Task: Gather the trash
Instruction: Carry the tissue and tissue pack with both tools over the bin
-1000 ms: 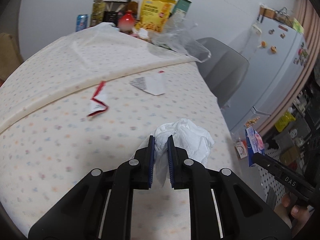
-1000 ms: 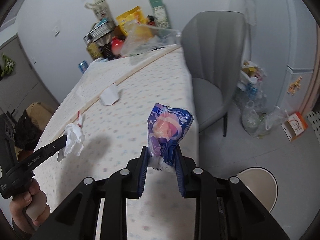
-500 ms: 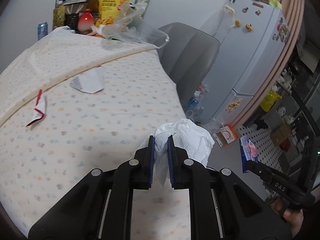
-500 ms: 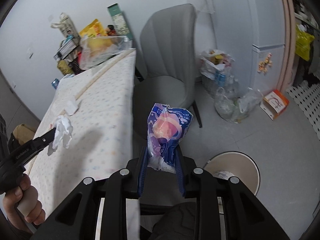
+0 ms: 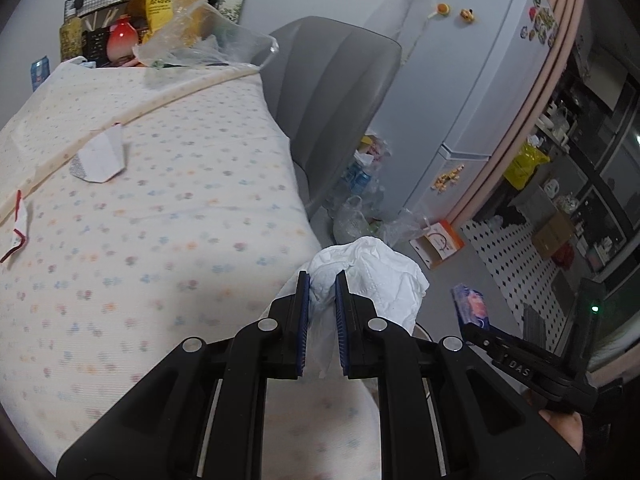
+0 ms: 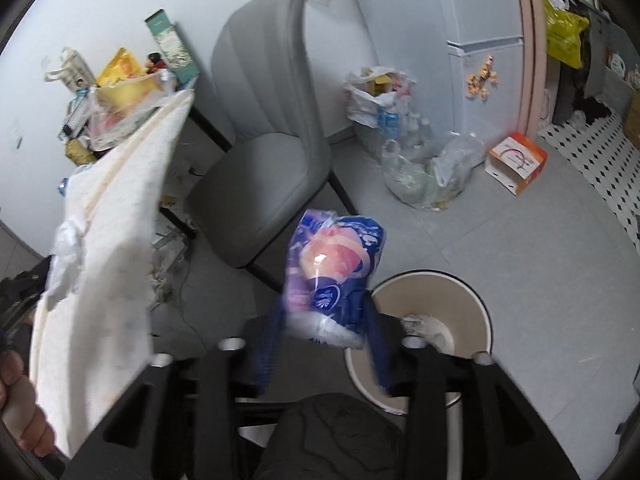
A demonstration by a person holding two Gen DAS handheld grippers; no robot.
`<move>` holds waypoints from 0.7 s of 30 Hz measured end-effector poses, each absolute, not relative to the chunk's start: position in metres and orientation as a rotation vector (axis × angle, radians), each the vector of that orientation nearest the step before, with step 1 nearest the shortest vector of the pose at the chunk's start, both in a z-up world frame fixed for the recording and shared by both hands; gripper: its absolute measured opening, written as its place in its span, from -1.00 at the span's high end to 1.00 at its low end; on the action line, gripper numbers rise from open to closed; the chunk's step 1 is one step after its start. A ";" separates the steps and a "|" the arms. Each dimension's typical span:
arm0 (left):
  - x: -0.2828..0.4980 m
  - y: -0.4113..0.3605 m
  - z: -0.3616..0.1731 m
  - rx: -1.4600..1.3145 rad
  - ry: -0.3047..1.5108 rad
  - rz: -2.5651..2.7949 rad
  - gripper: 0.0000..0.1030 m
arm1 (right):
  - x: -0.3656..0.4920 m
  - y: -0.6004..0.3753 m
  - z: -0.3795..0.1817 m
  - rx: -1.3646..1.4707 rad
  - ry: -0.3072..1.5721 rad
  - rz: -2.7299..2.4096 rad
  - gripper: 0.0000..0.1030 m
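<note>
Blue-pink plastic snack wrapper [image 6: 334,268]: above round cream bin [image 6: 476,300], right fingers [image 6: 276,340] just opening; crumpled white tissue [image 5: 372,276] pinched by left fingers [image 5: 303,320], drops next.

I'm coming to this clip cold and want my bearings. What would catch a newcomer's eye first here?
First, the shiny blue and pink plastic wrapper between the jaws of the right tool, which have just been opening, with the round cream waste bin on the grey floor just beyond. Next, the crumpled white tissue pinched in the left tool past the edge of the flower-print tablecloth.
</note>
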State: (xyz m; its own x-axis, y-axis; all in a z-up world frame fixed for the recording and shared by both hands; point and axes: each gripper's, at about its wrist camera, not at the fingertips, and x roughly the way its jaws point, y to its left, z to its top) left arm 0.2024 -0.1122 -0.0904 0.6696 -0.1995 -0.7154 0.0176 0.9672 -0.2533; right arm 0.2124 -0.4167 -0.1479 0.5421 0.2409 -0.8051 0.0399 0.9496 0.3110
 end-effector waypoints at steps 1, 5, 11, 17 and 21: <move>0.204 -0.115 -0.091 -0.228 0.834 -0.128 0.75 | 0.213 -0.423 -0.152 0.318 0.999 0.102 -0.19; 0.209 -0.137 -0.095 -0.195 0.855 -0.152 0.75 | 0.212 -0.452 -0.167 0.382 1.011 0.059 -0.21; 0.216 -0.175 -0.101 -0.167 0.883 -0.225 0.75 | 0.202 -0.482 -0.166 0.389 1.002 0.018 -0.27; 0.220 -0.223 -0.111 -0.130 0.927 -0.328 0.75 | 0.183 -0.518 -0.150 0.420 0.947 -0.048 -0.41; 0.224 -0.253 -0.120 -0.097 0.956 -0.380 0.75 | 0.169 -0.537 -0.139 0.440 0.908 -0.065 -0.41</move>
State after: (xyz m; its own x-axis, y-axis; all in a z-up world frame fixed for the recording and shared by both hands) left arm 0.2241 -0.2533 -0.1201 0.5167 -0.3582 -0.7776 0.2735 0.9297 -0.2466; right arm 0.1690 -0.5368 -0.1386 0.6198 0.1288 -0.7741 0.2382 0.9090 0.3420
